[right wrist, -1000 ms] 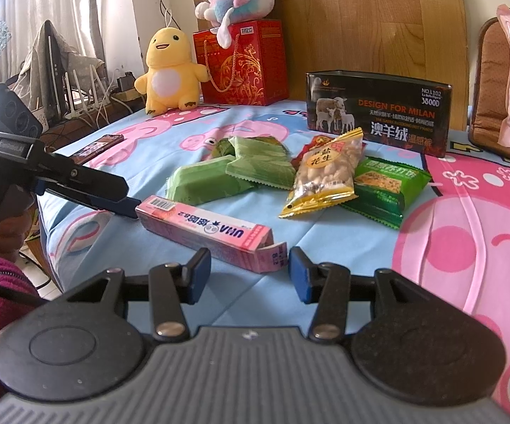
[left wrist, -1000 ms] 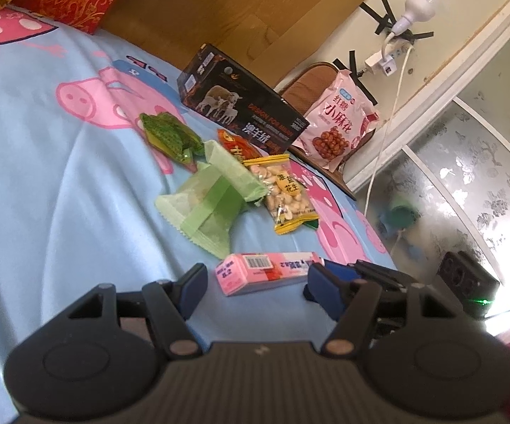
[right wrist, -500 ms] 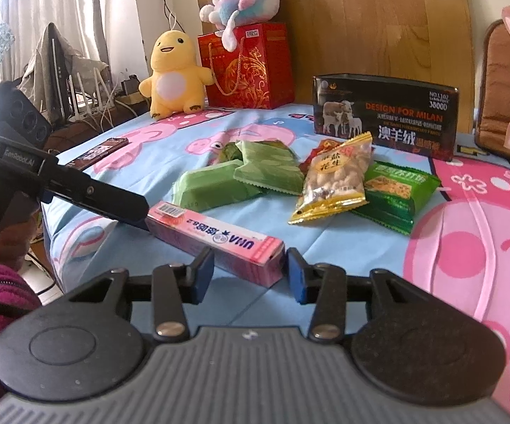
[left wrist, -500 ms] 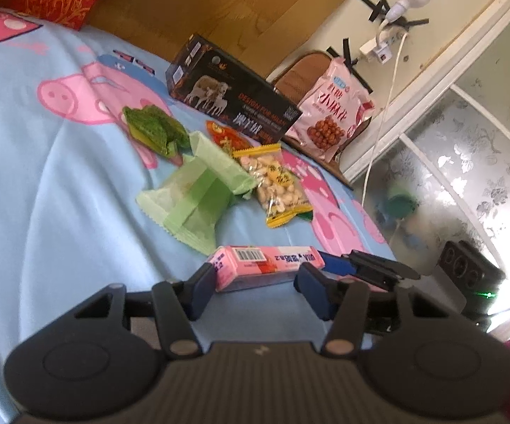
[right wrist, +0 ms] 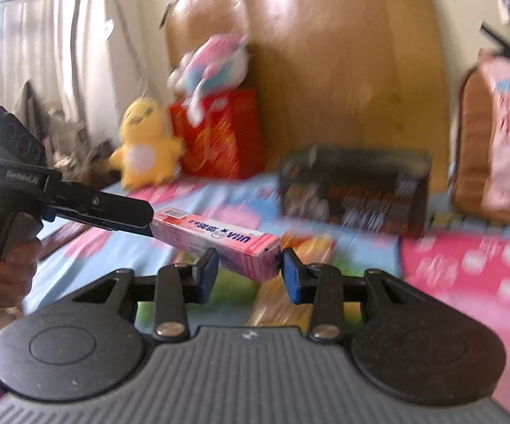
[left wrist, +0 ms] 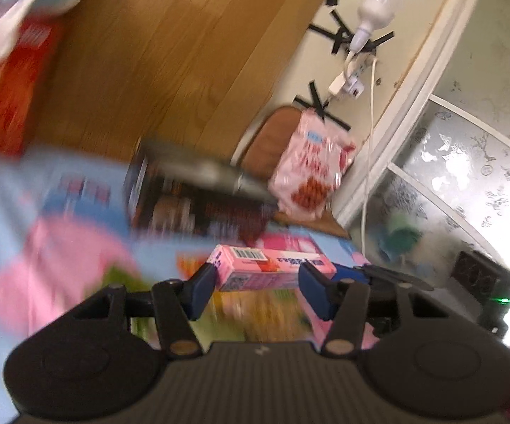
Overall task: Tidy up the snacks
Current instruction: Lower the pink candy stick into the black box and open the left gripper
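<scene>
A long pink snack box [left wrist: 265, 270] is held up off the bed between both grippers. My left gripper [left wrist: 258, 288] is shut on its barcode end. My right gripper [right wrist: 248, 272] is shut on the other end of the pink box [right wrist: 219, 243]. The left gripper's body [right wrist: 64, 201] shows in the right wrist view, gripping the far end. Blurred green and yellow snack packets [left wrist: 255, 314] lie on the bed below the box. The black carton [right wrist: 354, 190] stands at the back of the bed.
The bed has a blue sheet with pink pigs [right wrist: 467, 265]. A pink snack bag [left wrist: 308, 173] leans on a brown chair by the wall. A yellow plush toy [right wrist: 145, 152] and a red gift bag [right wrist: 219, 134] sit at the wooden headboard. Both views are motion-blurred.
Both grippers closed on the ends of the pink box and lifted it off the sheet. Both cameras have tilted up and moved toward the black carton.
</scene>
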`<state>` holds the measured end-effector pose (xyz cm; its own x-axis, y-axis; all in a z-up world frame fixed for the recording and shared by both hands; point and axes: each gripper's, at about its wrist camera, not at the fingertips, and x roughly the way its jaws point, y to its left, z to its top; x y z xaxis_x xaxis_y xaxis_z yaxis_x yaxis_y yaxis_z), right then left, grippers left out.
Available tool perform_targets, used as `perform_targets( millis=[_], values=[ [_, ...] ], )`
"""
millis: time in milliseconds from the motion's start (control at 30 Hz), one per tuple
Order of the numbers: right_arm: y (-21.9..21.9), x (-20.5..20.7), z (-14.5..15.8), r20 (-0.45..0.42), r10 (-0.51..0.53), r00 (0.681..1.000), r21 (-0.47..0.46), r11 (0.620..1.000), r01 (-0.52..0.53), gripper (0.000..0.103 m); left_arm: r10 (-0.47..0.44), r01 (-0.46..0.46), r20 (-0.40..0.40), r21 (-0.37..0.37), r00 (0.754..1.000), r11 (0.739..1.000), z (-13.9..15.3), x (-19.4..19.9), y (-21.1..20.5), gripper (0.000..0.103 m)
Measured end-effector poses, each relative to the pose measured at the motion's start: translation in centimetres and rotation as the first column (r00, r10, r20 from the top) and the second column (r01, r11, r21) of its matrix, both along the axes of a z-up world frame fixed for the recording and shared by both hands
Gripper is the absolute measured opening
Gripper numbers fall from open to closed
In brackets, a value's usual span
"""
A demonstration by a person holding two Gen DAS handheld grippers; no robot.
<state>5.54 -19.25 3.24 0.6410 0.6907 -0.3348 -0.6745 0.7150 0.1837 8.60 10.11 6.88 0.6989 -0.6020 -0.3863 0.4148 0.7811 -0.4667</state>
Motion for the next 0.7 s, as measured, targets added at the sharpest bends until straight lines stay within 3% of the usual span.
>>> perform_targets(
  millis=[200, 233, 267, 367, 467, 567, 700],
  values=[
    [0.7, 9.1, 3.7, 0.114, -0.129, 0.985, 0.005, 0.992, 0.130, 0.044, 0.076, -0.079, 0.062, 0.049, 0.995, 0.996, 2.7, 10.4, -2.3, 0.064],
    [1.0, 10.9, 3.8, 0.101, -0.159, 0.982, 0.013, 0.987, 0.159, 0.053, 0.101, -0.104, 0.054, 0.065, 0.993, 0.992, 2.4, 11.4, -2.5, 0.063],
    [1.1, 12.5, 3.7, 0.080, -0.189, 0.979, 0.012, 0.982, 0.189, 0.055, 0.125, -0.128, 0.043, 0.068, 0.991, 0.989, 2.1, 11.7, -2.4, 0.062],
    [0.1, 14.1, 2.6, -0.008, -0.255, 0.967, 0.028, 0.966, 0.255, 0.055, 0.124, -0.123, 0.031, -0.023, 0.992, 0.992, 0.6, 9.1, -0.2, 0.062],
    [-2.6, 11.3, 0.8, -0.079, -0.223, 0.972, 0.139, 0.963, 0.232, 0.055, 0.149, -0.148, 0.025, -0.042, 0.989, 0.988, -0.9, 6.1, 1.9, 0.063],
    [-3.4, 8.6, -1.4, -0.123, -0.222, 0.967, 0.147, 0.960, 0.239, 0.055, 0.182, -0.185, -0.044, -0.083, 0.982, 0.979, -3.0, 4.1, 4.1, 0.063],
    [-2.3, 7.7, -2.9, -0.221, -0.189, 0.957, 0.137, 0.965, 0.222, 0.055, 0.269, -0.282, -0.122, -0.102, 0.955, 0.954, -5.4, 2.1, 6.7, 0.063]
  ],
)
